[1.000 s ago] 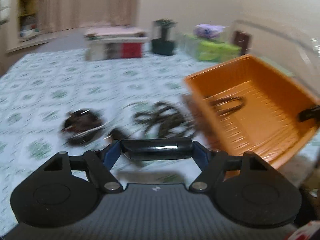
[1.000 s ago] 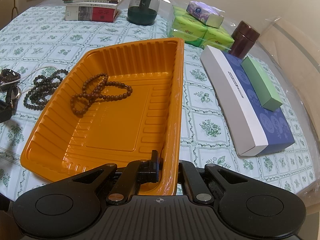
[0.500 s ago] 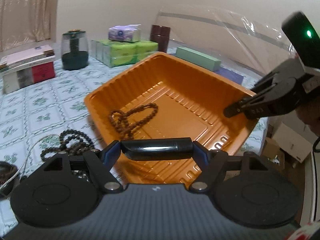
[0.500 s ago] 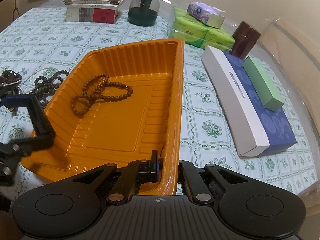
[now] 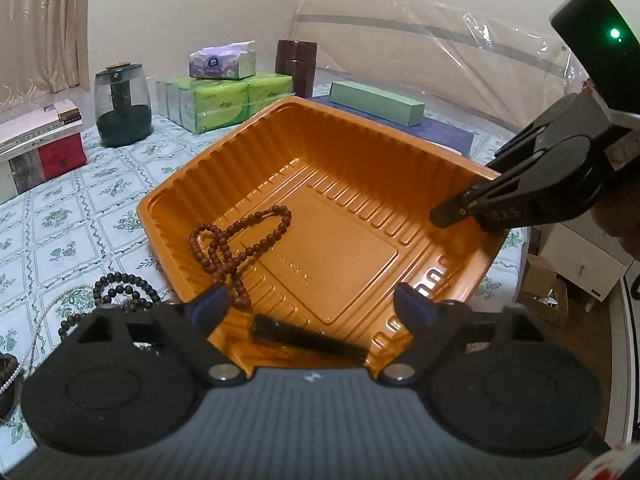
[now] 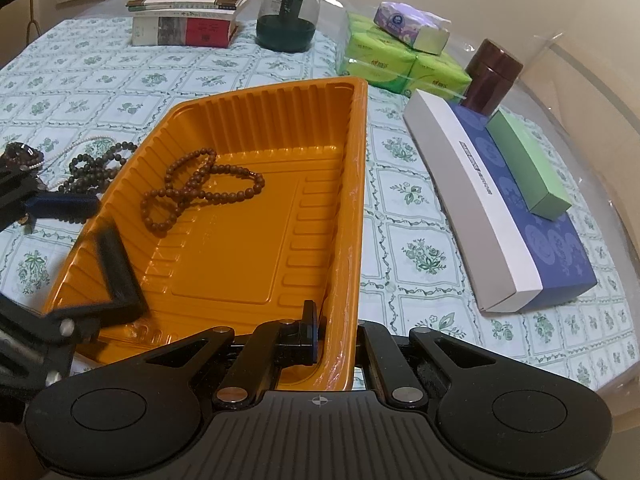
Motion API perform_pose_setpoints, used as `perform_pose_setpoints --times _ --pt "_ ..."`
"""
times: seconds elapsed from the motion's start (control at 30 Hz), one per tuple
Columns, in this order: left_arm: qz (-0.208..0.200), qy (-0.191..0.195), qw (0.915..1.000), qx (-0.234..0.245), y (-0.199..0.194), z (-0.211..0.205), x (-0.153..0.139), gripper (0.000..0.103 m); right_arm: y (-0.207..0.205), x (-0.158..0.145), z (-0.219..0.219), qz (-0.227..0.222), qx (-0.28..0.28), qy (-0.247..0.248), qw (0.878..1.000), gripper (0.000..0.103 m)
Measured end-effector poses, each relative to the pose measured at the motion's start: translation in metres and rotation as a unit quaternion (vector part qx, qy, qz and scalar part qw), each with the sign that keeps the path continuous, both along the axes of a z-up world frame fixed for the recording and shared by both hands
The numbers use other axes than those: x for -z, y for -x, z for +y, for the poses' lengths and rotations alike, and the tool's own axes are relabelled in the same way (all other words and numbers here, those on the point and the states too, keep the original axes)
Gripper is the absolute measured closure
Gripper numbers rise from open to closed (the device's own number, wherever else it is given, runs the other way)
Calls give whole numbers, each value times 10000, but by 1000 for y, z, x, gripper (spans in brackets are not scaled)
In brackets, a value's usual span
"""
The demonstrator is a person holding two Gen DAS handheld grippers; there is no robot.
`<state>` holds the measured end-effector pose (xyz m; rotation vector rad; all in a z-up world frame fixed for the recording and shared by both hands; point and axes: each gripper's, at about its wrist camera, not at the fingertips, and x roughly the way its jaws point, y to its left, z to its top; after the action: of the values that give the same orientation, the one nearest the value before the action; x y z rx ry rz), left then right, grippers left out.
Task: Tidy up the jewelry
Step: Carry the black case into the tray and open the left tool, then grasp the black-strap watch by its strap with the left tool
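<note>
An orange plastic tray (image 5: 400,184) (image 6: 280,132) sits on the patterned tablecloth. A brown bead string (image 5: 236,240) (image 6: 196,192) lies inside it. My left gripper (image 5: 308,304) is open over the tray's near corner. A black cylinder (image 5: 308,340) lies blurred just below it inside the tray; it also shows in the right wrist view (image 6: 114,260). My right gripper (image 6: 340,336) is shut on the tray's rim, and shows in the left wrist view (image 5: 460,212). A dark bead string (image 5: 120,292) (image 6: 96,168) and a pearl strand (image 5: 36,320) lie on the cloth left of the tray.
Behind the tray stand stacked books (image 6: 188,16), a dark green jar (image 6: 288,16), green tissue packs (image 6: 392,60), a brown canister (image 6: 492,76) and a long blue and white box (image 6: 500,208) with a green box (image 6: 528,164) on it. A clear sheet edges the table at the right.
My left gripper swung from the cloth to over the tray, opened, and let go of the black cylinder, which now lies in the tray. My right gripper kept its hold on the rim.
</note>
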<state>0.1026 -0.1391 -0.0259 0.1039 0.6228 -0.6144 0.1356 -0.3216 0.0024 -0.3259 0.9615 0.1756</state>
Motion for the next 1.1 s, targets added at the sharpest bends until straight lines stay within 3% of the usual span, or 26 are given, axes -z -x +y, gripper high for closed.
perform_pose_setpoints --times 0.33,0.73,1.1 --pt "-61 17 9978 -653 18 45 -3 15 -1 0 -1 -17 -62 -3 10000 100" --pt "-147 -489 9820 -1820 31 123 6 15 -14 -5 -7 -144 -230 13 9996 100" --pt "111 -566 9749 -2149 26 140 19 15 -15 -2 -8 -117 -232 47 9997 99"
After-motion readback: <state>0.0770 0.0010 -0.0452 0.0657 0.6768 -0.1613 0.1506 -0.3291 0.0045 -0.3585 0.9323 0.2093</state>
